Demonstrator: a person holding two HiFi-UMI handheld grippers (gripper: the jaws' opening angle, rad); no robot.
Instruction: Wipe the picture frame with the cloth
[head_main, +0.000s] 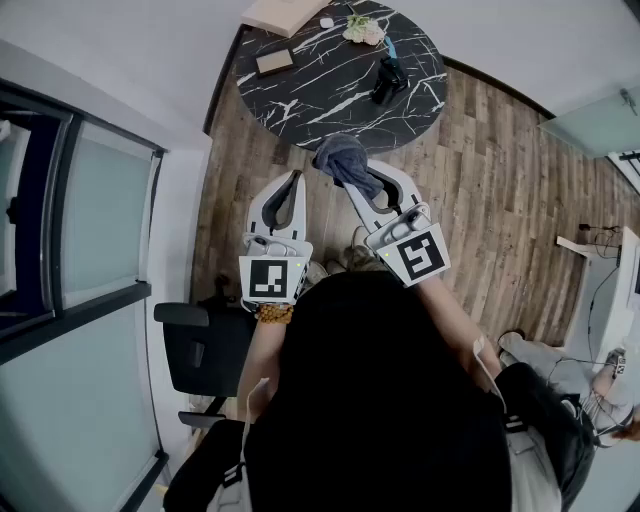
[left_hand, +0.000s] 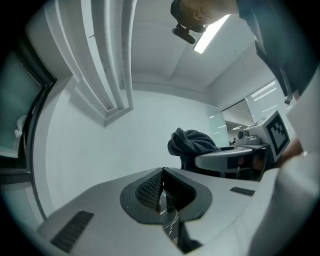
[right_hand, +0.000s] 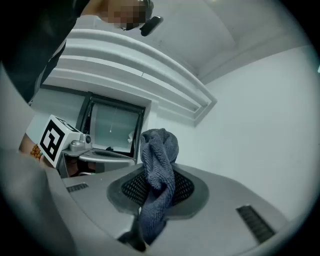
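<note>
Cloth (head_main: 343, 160) and picture frame (head_main: 274, 62) are well apart. A wooden floor (head_main: 500, 200) lies under everything. On it stands a round black table (head_main: 330, 105) with white veins. The frame lies flat on the left part of the table, near a wooden board (head_main: 285, 12) at the far edge, a small bunch of flowers (head_main: 363, 30) and a black object (head_main: 388, 80). A black chair (head_main: 205, 350) stands at the left, beside the person. Both grippers are held level, side by side, in front of the near edge of the table. The right gripper (right_hand: 157, 177) has its jaws pressed together on the dark grey cloth, which bunches above the pads and hangs below them. The left gripper (left_hand: 162, 172) has its jaws fully together, with nothing between them.
</note>
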